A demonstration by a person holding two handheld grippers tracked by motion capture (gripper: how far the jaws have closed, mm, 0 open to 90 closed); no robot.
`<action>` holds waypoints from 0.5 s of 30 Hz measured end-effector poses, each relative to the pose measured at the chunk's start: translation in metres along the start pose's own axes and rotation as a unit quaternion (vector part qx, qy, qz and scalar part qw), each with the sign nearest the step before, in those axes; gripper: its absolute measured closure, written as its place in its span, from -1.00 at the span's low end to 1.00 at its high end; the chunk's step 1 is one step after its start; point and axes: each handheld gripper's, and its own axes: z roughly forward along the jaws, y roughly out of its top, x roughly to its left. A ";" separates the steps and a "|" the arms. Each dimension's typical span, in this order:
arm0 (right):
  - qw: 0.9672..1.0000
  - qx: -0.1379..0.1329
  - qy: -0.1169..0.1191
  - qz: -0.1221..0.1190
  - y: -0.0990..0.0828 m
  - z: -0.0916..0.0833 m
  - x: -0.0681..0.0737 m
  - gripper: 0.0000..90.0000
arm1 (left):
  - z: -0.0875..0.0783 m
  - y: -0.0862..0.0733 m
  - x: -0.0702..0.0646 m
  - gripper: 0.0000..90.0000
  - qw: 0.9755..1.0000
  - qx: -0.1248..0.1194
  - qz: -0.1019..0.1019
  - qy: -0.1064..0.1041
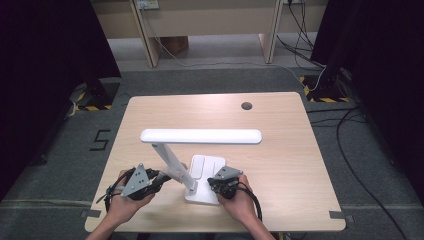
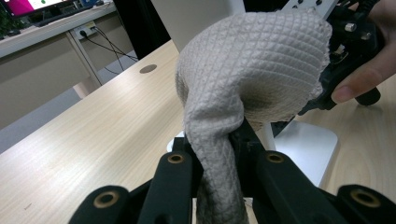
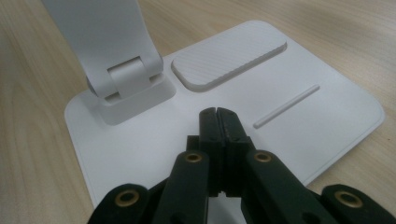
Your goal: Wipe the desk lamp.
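1. Two grippers at the near edge of the table, either side of a white desk lamp.
2. Left gripper: clamped on a waffle-weave cloth, wad bulging past the jaw tips.
3. Right gripper: jaws pressed together, nothing between them, tips low over the lamp base.
4. Lamp stem: just right of the left gripper, leaning up and away to the left; light bar long axis running left to right, farther off and higher.
5. Cloth-bearing left hand nearer the stem; right hand nearer the base, likely steadying it.
6. Probable next move: cloth swept right onto the stem, then up toward the bar.
7. Cloth texture and grip plain in the left gripper view; whole lamp layout plain in the high view; hinge and ribbed pad on the base plain in the right gripper view.
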 end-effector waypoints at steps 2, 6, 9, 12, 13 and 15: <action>1.000 0.000 0.000 0.000 0.000 0.000 0.000 1.00 | 0.001 -0.002 -0.001 0.78 1.000 0.003 0.000 -0.002; 1.000 0.000 0.000 0.000 0.000 0.000 0.000 1.00 | 0.004 -0.005 -0.002 0.78 1.000 0.008 0.000 -0.005; 1.000 -0.001 0.000 0.000 0.000 0.000 0.000 1.00 | 0.005 -0.007 -0.004 0.78 1.000 0.009 -0.001 -0.006; 1.000 0.000 0.000 -0.001 0.000 0.000 0.000 1.00 | 0.007 -0.010 -0.006 0.78 1.000 0.016 0.000 -0.009; 1.000 0.000 0.000 0.000 0.000 0.000 0.000 1.00 | 0.008 -0.011 -0.006 0.78 1.000 0.017 0.000 -0.010; 1.000 -0.001 0.000 -0.001 0.000 0.000 0.000 1.00 | 0.010 -0.013 -0.007 0.78 1.000 0.023 0.001 -0.014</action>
